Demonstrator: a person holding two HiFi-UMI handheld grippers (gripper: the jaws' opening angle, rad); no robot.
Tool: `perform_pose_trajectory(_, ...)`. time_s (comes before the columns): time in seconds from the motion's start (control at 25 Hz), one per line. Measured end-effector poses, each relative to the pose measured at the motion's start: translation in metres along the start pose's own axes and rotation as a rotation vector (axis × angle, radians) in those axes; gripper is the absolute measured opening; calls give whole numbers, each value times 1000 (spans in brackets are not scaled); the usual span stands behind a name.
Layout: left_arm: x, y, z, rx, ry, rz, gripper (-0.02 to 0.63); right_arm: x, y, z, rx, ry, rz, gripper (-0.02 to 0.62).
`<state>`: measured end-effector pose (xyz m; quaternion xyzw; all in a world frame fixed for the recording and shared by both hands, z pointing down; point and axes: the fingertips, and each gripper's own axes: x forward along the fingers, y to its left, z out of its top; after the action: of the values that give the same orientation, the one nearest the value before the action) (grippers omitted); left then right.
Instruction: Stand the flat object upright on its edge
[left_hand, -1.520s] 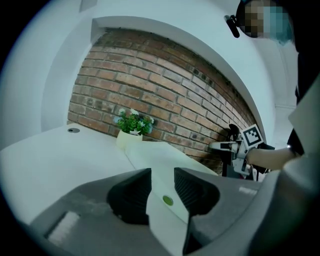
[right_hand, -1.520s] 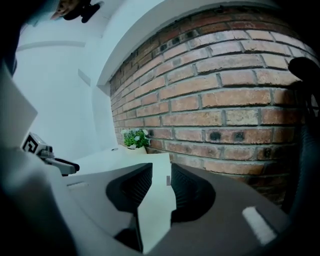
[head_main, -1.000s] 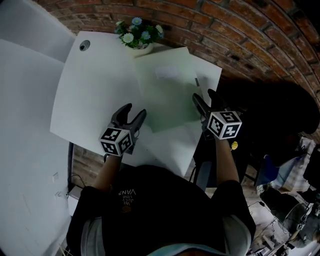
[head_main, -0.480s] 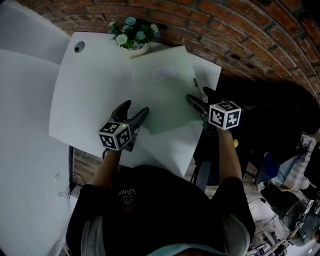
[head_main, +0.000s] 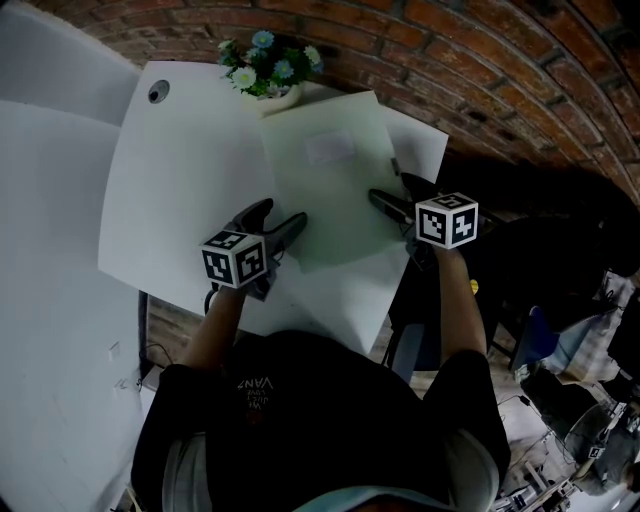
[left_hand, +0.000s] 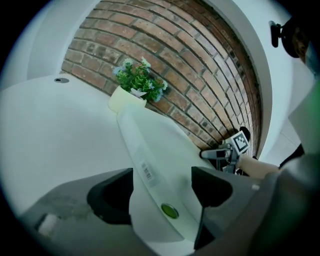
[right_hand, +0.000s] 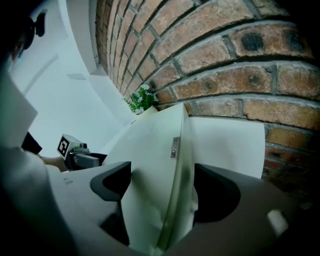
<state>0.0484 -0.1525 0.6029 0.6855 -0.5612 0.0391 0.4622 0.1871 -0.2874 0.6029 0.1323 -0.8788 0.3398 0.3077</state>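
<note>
A pale green flat board (head_main: 330, 180) with a small label lies on the white table (head_main: 180, 170). My left gripper (head_main: 280, 213) is open at the board's near left corner. In the left gripper view the board (left_hand: 160, 150) runs between the jaws of the left gripper (left_hand: 162, 187), with gaps on both sides. My right gripper (head_main: 392, 190) is open at the board's right edge. In the right gripper view that edge (right_hand: 175, 150) passes between the jaws of the right gripper (right_hand: 162, 185), and the pads do not press on it.
A pot of flowers (head_main: 268, 70) stands at the table's far edge against the brick wall (head_main: 480, 60), just behind the board. A round cable hole (head_main: 158, 94) sits in the far left corner. The table's right edge (head_main: 425, 200) drops off beside my right gripper.
Both grippers opened wider and moved in toward the board, so that its corner and right edge now sit between their jaws. The board has not visibly moved.
</note>
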Motion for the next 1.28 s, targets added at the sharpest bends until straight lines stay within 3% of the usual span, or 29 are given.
perform_pose_trajectory(0.52, 15, -3, -3, -31, 56, -29, 362, 6, 1, -2, 71, 4, 57, 383)
perform_pose_trajectory(1.28, 18, -4, -4, -51, 66, -8, 361, 3, 3, -3, 78, -22, 30, 371)
